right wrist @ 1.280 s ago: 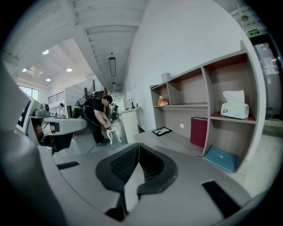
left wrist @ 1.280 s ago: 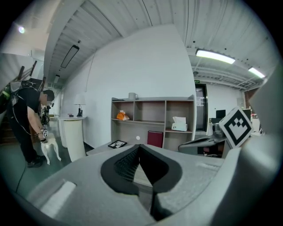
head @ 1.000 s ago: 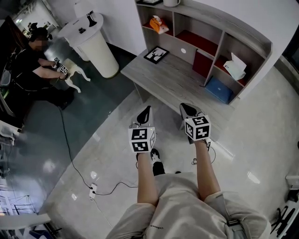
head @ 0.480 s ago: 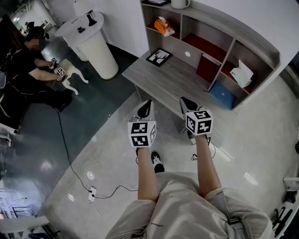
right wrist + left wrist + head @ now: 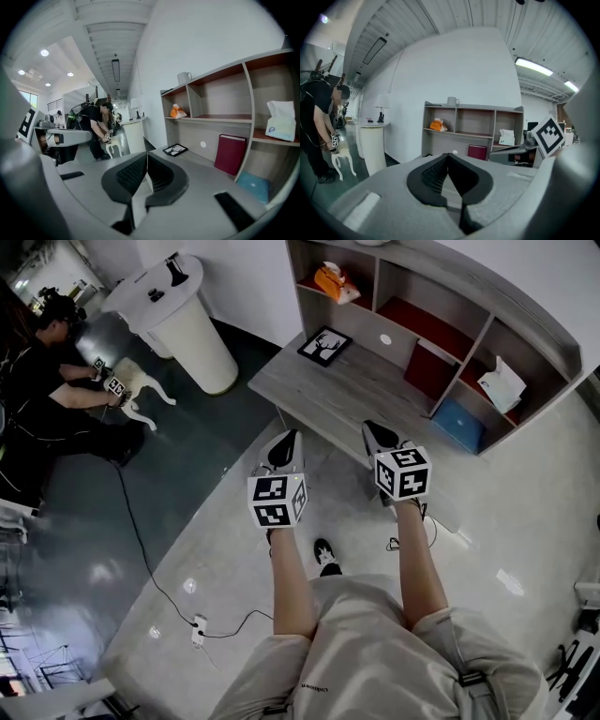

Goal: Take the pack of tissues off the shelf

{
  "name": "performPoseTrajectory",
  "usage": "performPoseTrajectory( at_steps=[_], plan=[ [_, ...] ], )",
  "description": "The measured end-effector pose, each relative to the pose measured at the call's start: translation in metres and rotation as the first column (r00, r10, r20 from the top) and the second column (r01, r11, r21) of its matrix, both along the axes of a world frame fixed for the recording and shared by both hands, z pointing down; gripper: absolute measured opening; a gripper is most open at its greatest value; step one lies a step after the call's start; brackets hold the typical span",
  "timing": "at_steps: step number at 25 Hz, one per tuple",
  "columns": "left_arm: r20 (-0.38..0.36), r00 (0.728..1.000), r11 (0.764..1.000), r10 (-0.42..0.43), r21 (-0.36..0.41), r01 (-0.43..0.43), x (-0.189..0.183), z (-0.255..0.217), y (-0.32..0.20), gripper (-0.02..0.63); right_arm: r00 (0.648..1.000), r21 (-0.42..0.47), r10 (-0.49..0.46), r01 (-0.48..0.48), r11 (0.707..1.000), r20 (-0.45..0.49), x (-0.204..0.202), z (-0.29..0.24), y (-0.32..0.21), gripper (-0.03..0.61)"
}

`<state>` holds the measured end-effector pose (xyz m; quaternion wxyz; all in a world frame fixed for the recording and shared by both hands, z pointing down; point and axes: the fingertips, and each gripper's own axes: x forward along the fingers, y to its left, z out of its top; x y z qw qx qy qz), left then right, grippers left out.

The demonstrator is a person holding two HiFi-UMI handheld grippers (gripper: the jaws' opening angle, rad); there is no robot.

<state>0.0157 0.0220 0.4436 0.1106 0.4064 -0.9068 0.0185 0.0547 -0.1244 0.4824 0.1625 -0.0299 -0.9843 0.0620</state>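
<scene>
White power strip (image 5: 199, 624), far from shelf (image 5: 525, 315): head view only.

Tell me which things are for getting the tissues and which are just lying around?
For the job: white pack of tissues, shelf, left gripper, right gripper.

Just lying about: red book, blue box, picture frame, mug, orange packet (might be tissues too).

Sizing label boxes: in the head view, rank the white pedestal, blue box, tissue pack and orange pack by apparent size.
White pedestal; blue box; then tissue pack and orange pack, too alike to rank.
</scene>
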Motion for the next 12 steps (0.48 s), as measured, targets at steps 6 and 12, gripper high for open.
performPoseTrajectory(
  at_steps=[6, 12],
  plan=[
    [0.015, 1.0, 1.0, 0.027, -0.006, -0.027, -0.032, -0.001, 0.004, 0.009, 0.999, 0.003, 0.05, -0.05, 0.999, -0.005, -0.023, 0.004, -0.005, 0.017],
    [0.04, 0.999, 1.0, 0.006, 0.023, -0.007, -0.058, 0.003, 0.016, 0.009, 0.996, 0.011, 0.088, -0.088, 0.996, -0.019, -0.035, 0.013, -0.001, 0.017]
  ],
)
